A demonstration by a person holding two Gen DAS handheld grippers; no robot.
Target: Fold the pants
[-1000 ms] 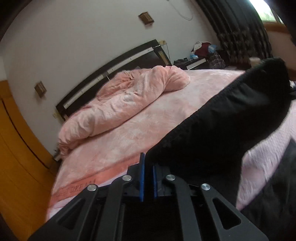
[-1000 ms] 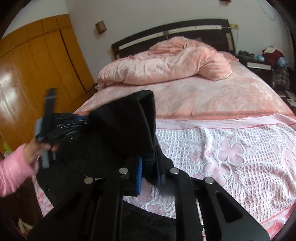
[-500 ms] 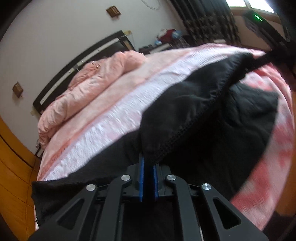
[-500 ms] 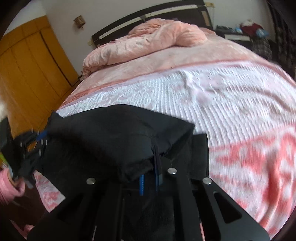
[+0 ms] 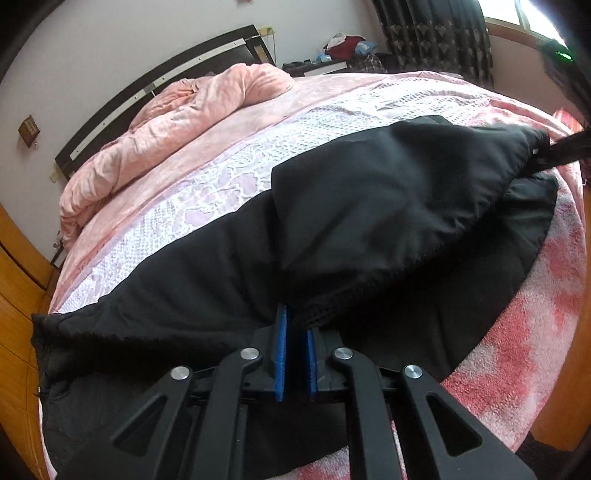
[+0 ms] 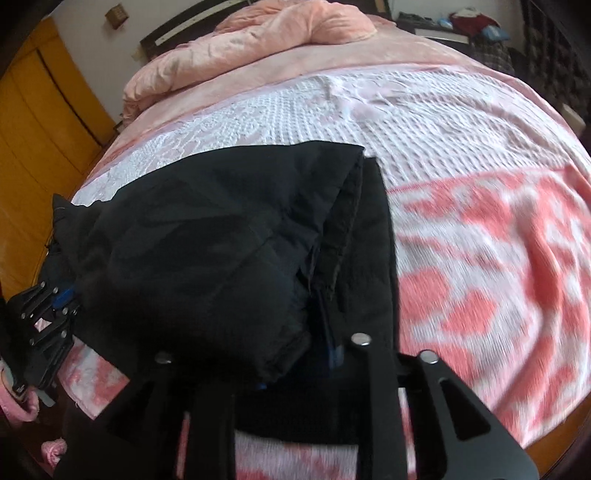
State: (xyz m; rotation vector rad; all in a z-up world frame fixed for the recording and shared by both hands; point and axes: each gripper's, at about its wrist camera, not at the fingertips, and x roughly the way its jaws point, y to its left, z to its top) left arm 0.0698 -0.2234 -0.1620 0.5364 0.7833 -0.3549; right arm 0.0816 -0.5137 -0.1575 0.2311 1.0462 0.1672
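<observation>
Black pants (image 5: 388, 206) lie across the near end of the bed, one end doubled over onto the lower layer. My left gripper (image 5: 295, 321) is shut on the stitched edge of that upper layer, low over the cloth. My right gripper (image 6: 299, 365) holds the other corner of the same fold, and its jaws are opening. The pants (image 6: 207, 258) still sag between its fingers and hide the left one. Each view shows the other tool: the right gripper (image 5: 569, 147) at the fold's far corner, the left gripper (image 6: 64, 295) at the left edge.
A pink-and-white patterned blanket (image 6: 461, 155) covers the bed under the pants. A bunched pink quilt (image 5: 177, 122) lies by the dark headboard (image 5: 155, 81). Wooden wardrobe doors (image 6: 40, 125) stand on the left. A cluttered nightstand (image 5: 332, 55) and dark curtains (image 5: 436, 33) are behind the bed.
Both grippers came down from mid-air to the bed, laying the lifted end of the pants over the rest. The right jaws, pinched on the cloth before, now stand apart.
</observation>
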